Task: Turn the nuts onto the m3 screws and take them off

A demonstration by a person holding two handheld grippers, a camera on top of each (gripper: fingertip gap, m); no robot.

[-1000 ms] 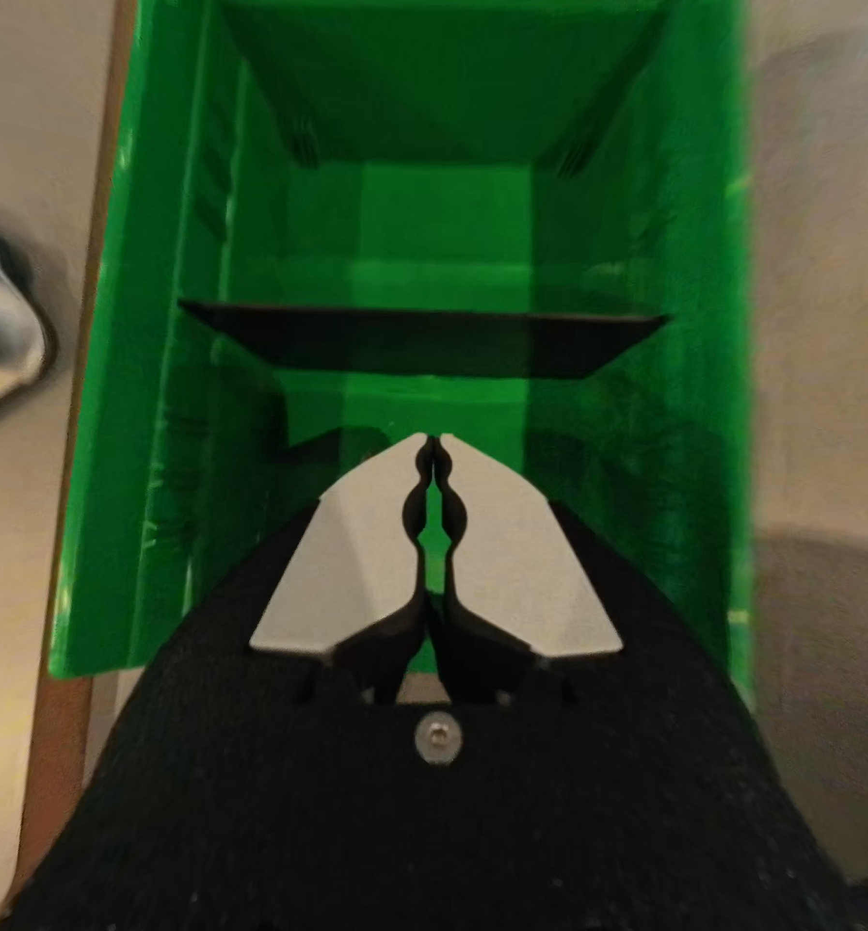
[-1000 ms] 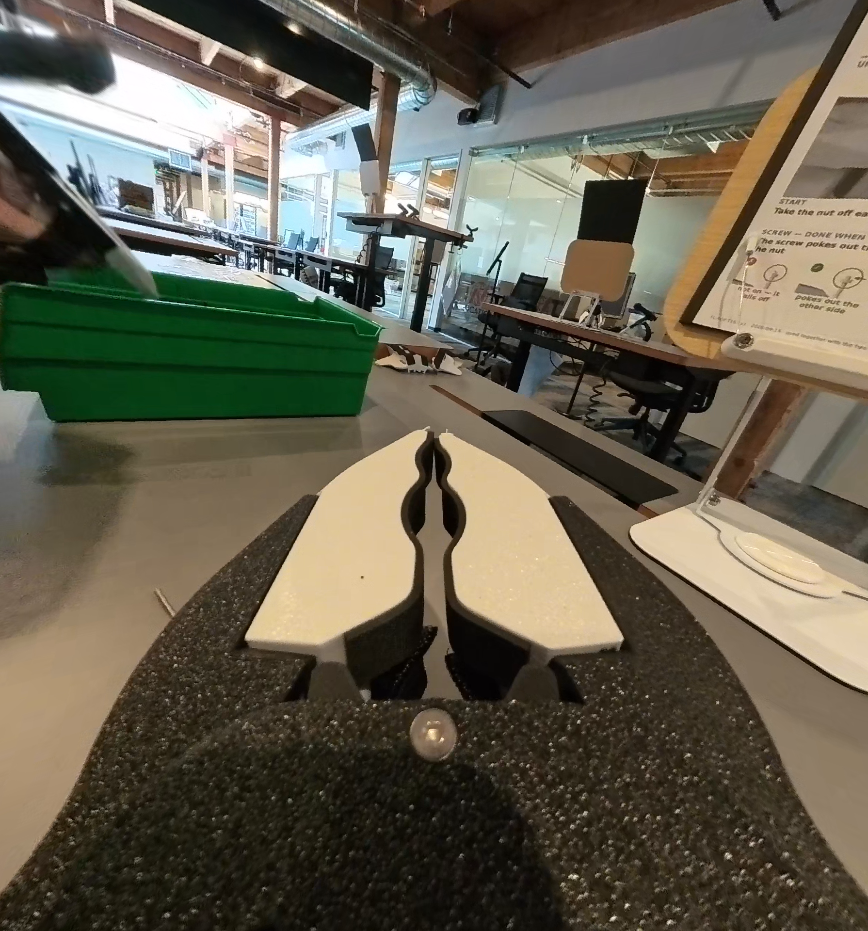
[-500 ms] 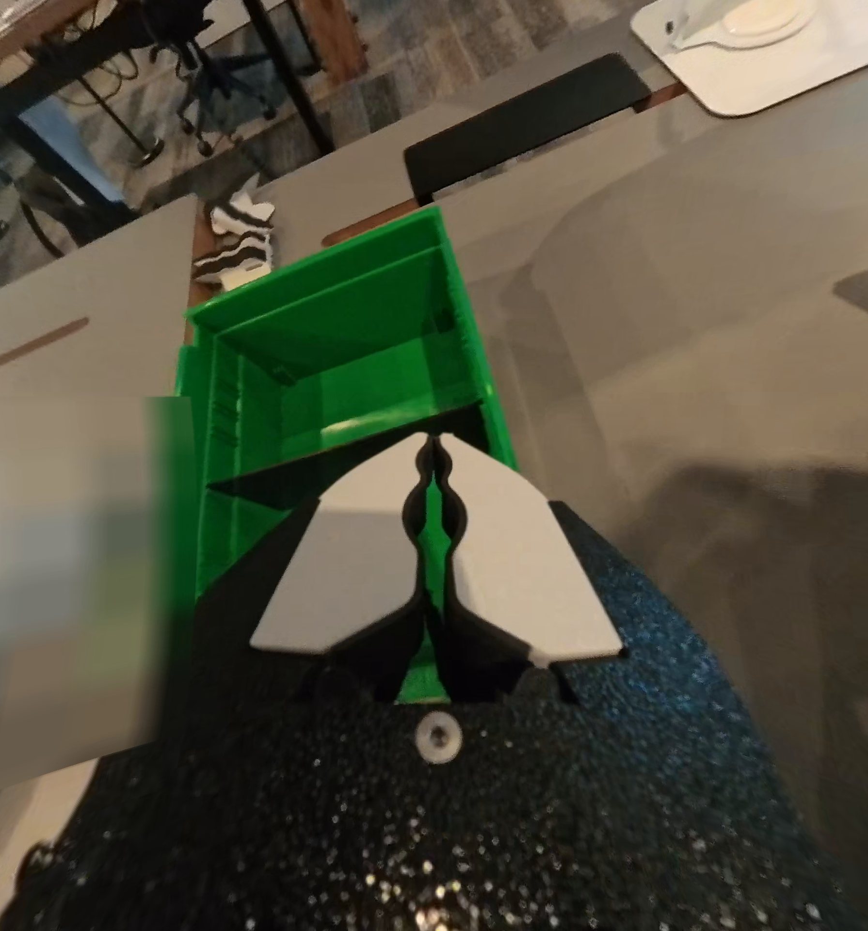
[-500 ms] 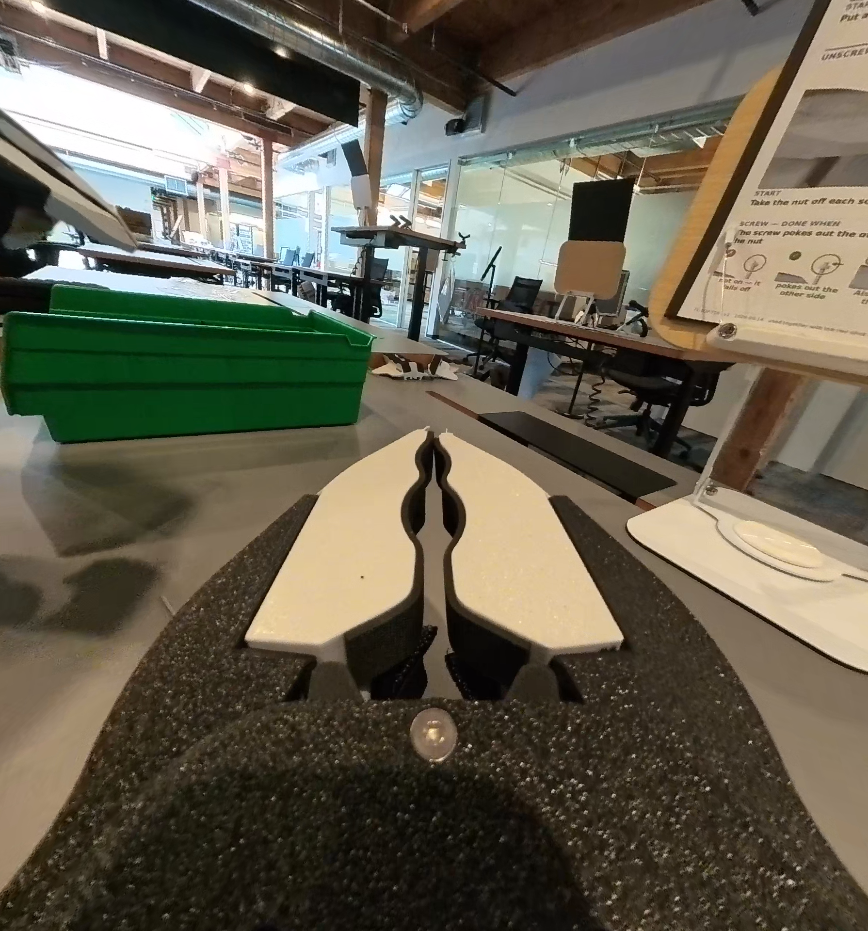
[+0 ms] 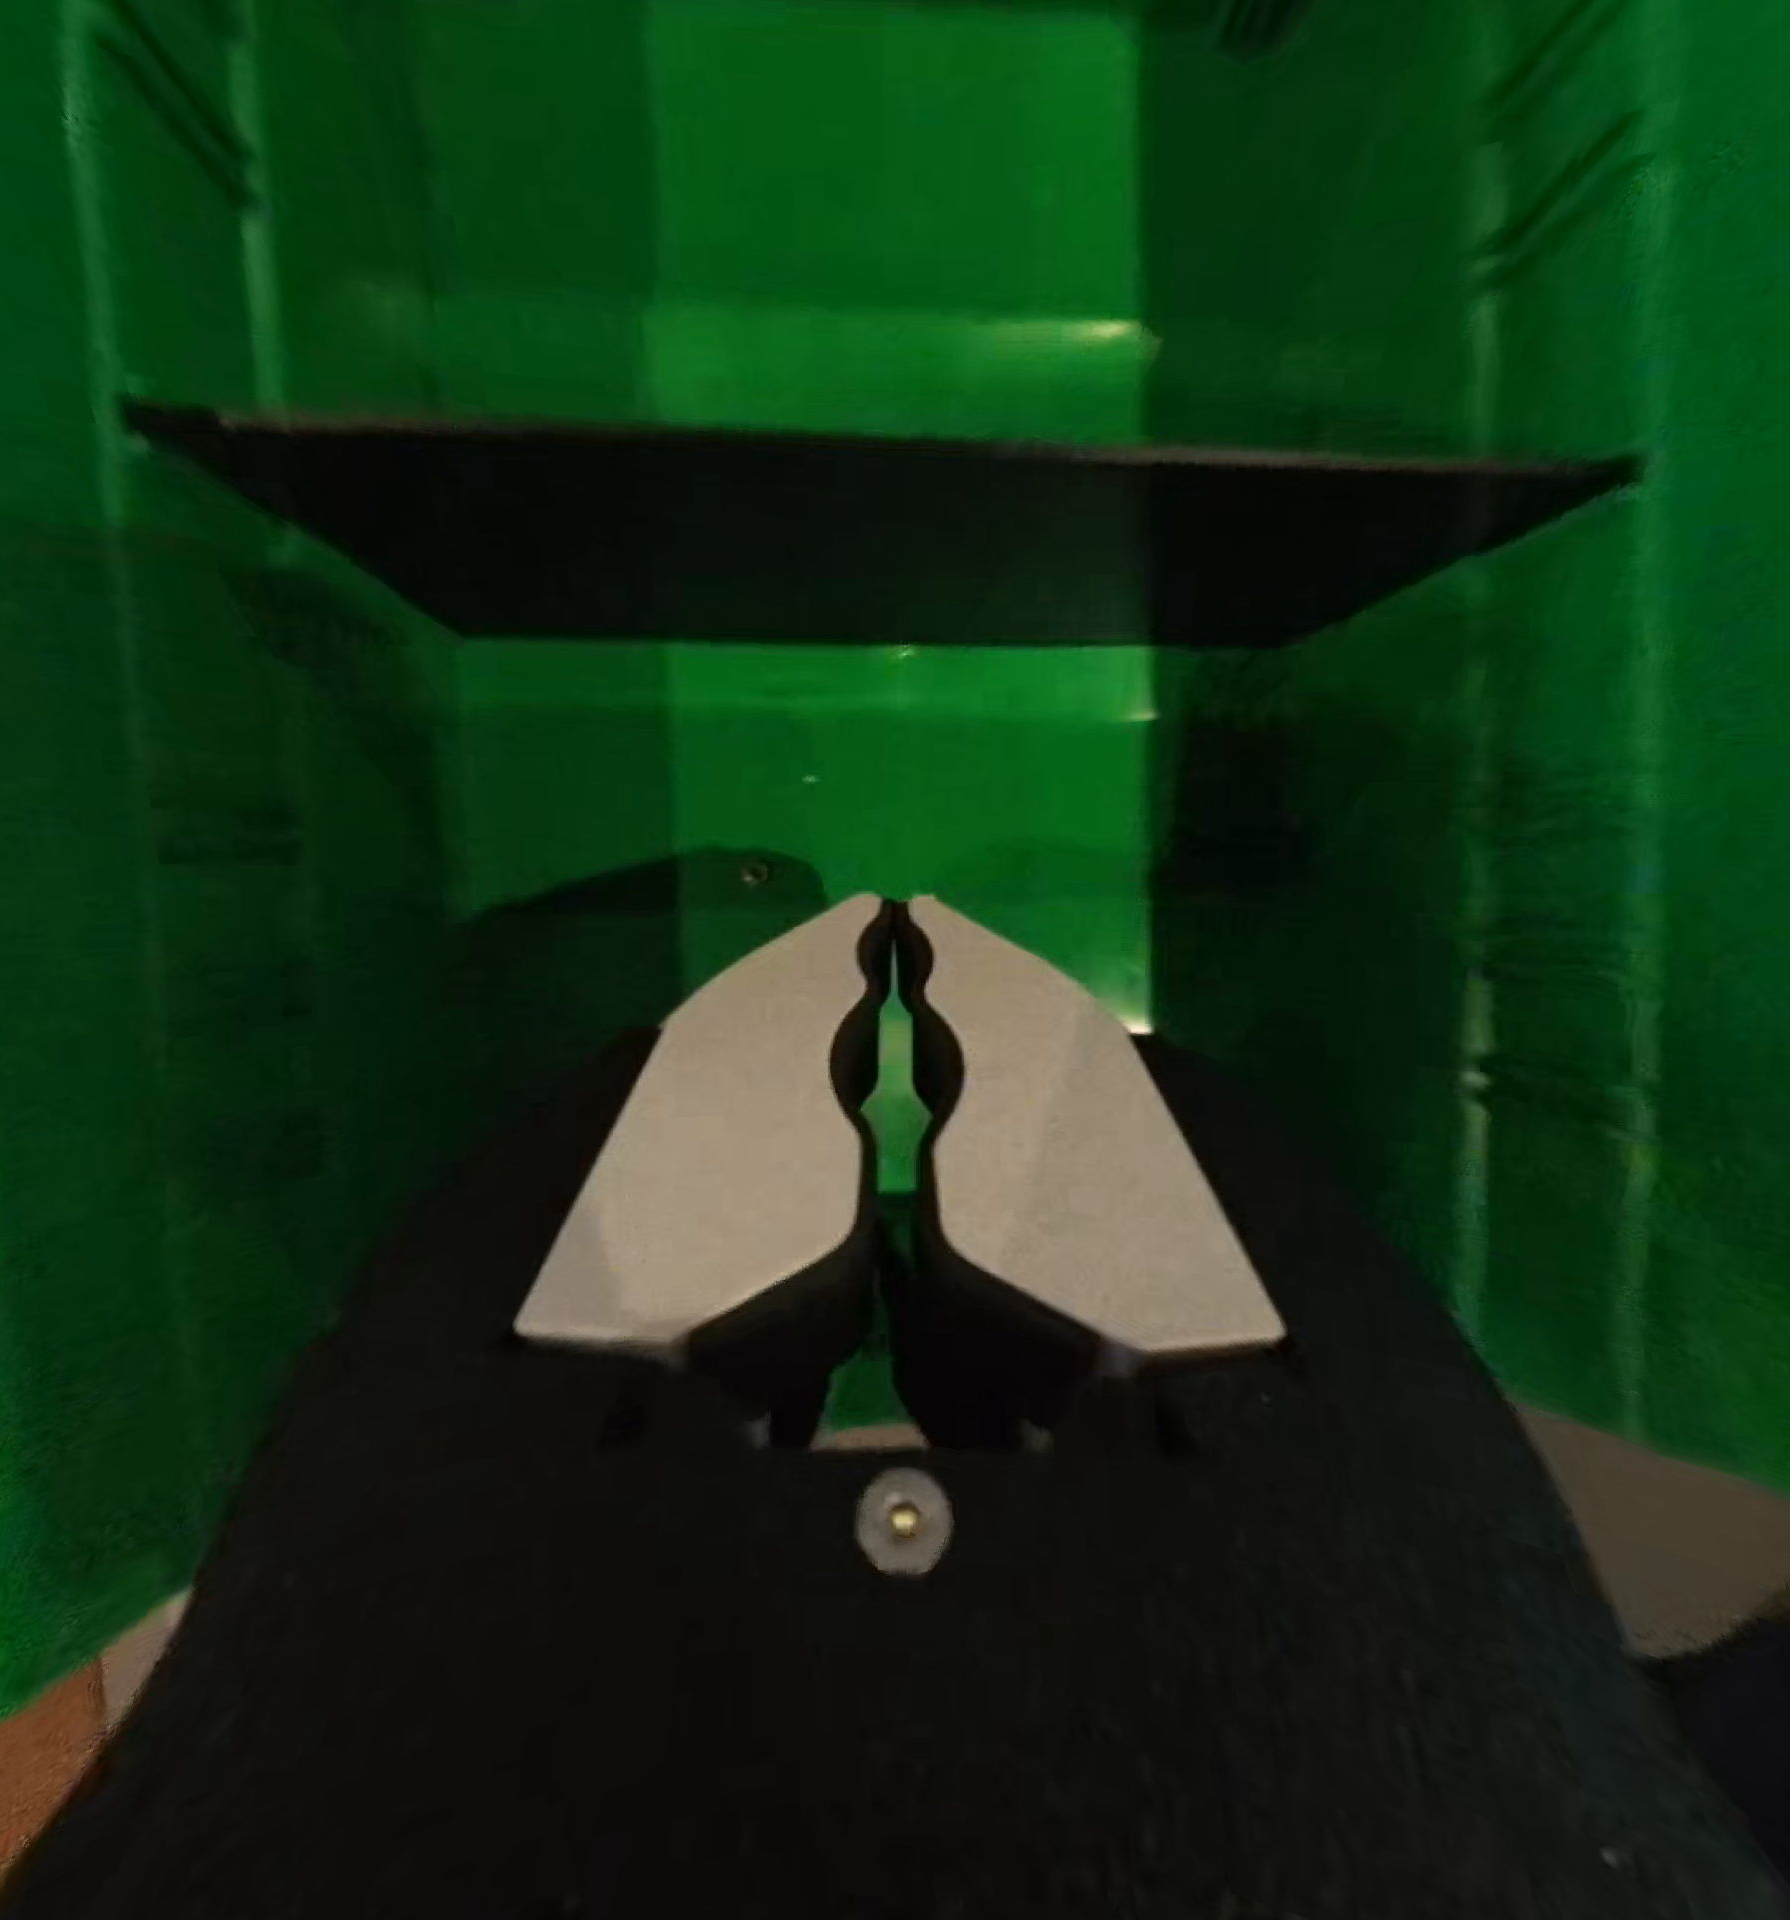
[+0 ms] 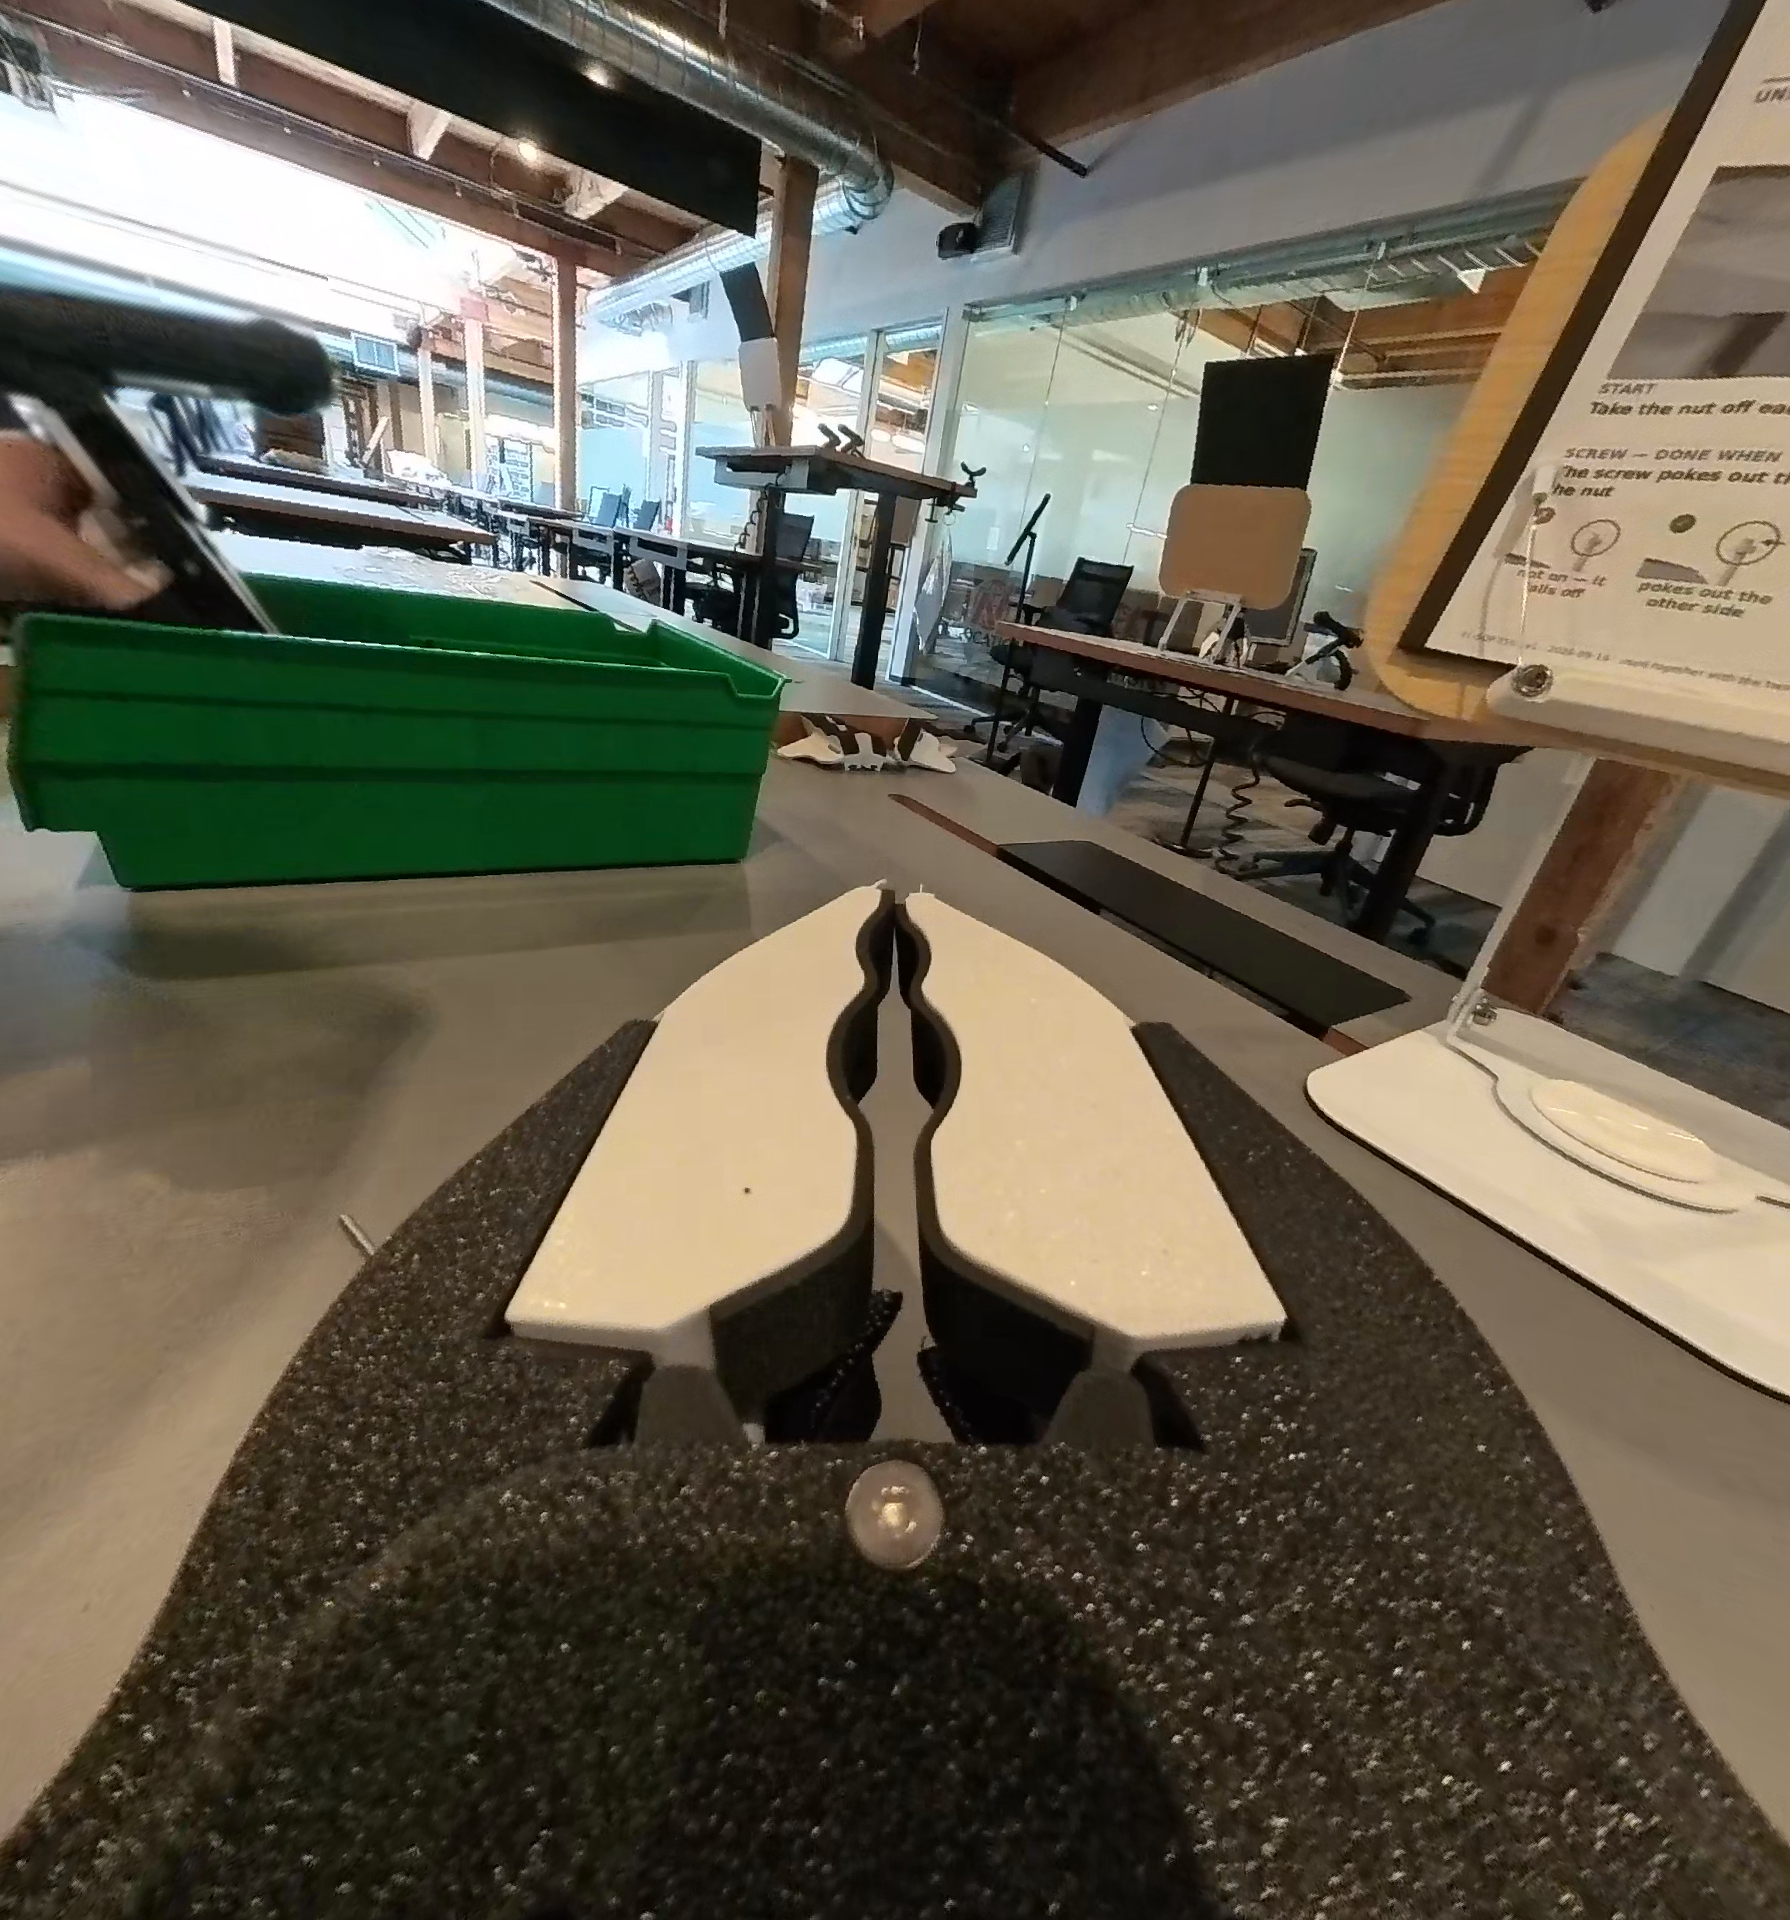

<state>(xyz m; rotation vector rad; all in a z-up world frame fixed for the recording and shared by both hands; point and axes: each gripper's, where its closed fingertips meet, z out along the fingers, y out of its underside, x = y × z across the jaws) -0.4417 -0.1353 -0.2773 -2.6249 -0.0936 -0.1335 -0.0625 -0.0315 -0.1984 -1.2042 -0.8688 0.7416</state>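
Low in the right wrist view, the right gripper (image 6: 893,899) rests over the grey worktop (image 6: 247,1091), jaws closed on nothing, a lone screw (image 6: 356,1233) lying at frame left. Beyond, the left gripper (image 5: 893,906) noses into the green bin (image 5: 1701,727), jaws also closed and bare, a small nut (image 5: 756,872) just up-left of its tips. Nothing looks threaded yet; I'd say the work has barely begun.

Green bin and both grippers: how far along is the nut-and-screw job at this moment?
Nothing shows as done: no nut sits on a screw. In hand: the left gripper, shut and empty, points into the green bin, where one small nut lies loose. The right gripper is shut and empty above the grey table. A thin screw lies there. All threading remains.
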